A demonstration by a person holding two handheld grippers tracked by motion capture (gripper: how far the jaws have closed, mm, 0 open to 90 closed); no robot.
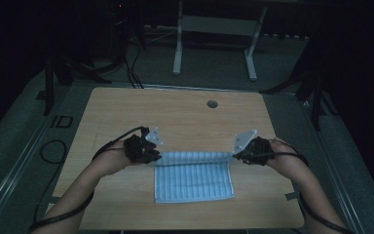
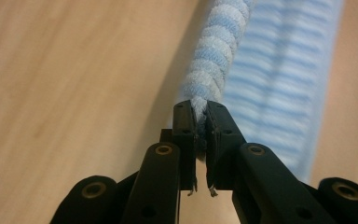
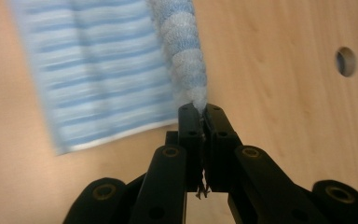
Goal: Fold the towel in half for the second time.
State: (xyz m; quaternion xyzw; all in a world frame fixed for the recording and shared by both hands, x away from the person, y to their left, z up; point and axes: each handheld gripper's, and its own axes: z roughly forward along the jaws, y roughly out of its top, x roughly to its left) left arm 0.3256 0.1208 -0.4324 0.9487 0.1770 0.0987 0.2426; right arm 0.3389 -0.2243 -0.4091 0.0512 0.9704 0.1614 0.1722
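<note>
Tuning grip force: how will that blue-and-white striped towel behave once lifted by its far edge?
Blue-and-white striped terry towel: probably floppy, since it drapes from the pinched edge down to the table. Likely light; two corner pinches raise it. Fuzzy pile suggests little slipping.

1. in the left gripper view the far spread of the striped towel [image 2: 279,88] is blurred, its stripes smeared, and the picture's top edge cuts it off.
2. the towel's pinched corner is hidden between the pads of the left claw [image 2: 200,122].
3. in the right gripper view the towel [image 3: 98,79] is blurred too and runs off the top edge; its corner is hidden inside the right claw [image 3: 203,122].
4. the hole in the table [image 3: 346,61] is out of focus.
5. in the high view the room behind the table [image 1: 126,112] is too dark to make out, and the bottom edge cuts off both forearms.
</note>
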